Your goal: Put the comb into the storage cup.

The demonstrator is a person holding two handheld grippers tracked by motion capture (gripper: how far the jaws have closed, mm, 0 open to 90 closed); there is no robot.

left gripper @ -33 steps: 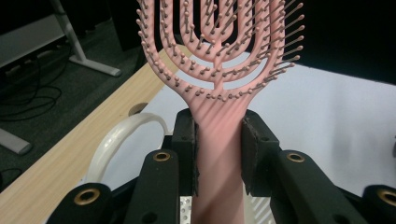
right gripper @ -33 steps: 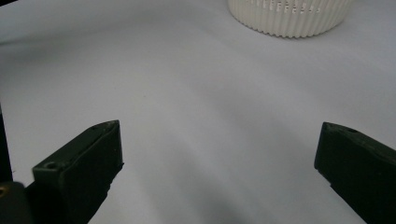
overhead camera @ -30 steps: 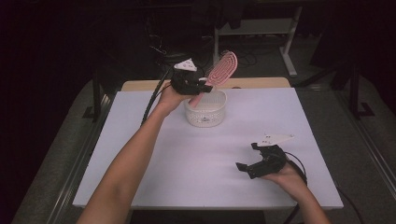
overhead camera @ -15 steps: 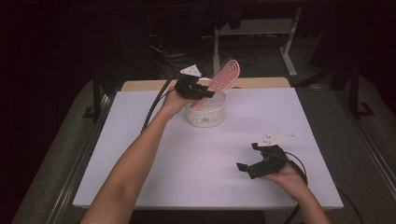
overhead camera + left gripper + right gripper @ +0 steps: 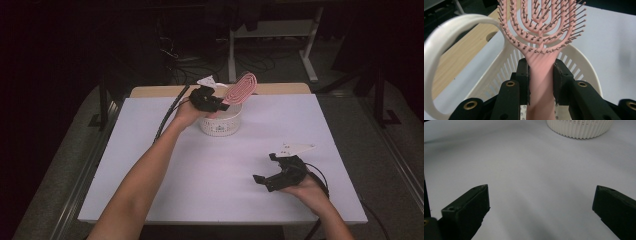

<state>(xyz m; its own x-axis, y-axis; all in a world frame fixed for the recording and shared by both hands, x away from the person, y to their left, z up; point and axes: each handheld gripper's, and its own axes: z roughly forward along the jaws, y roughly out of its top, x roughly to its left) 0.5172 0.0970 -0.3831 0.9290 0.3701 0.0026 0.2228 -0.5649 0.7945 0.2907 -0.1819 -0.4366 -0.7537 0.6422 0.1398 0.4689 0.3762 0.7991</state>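
Observation:
A pink hairbrush (image 5: 241,87) (image 5: 541,32) with open ribs and bristles tilts up and to the right over a white slotted basket (image 5: 220,126) (image 5: 579,62) at the back of the table. My left gripper (image 5: 214,103) (image 5: 541,75) is shut on the brush's pink handle, right above the basket's opening. The basket's white loop handle (image 5: 451,40) curves up at the left of the left gripper view. My right gripper (image 5: 265,169) (image 5: 541,205) rests near the table's front right, open, with nothing between its jaws.
The white table top (image 5: 210,175) is bordered by a wooden strip (image 5: 150,91) along its back edge. The basket's ribbed wall (image 5: 579,127) shows at the top of the right gripper view. Dark floor, cables and a white stand leg (image 5: 310,65) lie behind the table.
My left gripper has sunk a little with the brush, closer to the basket's opening. The right gripper has stayed where it was.

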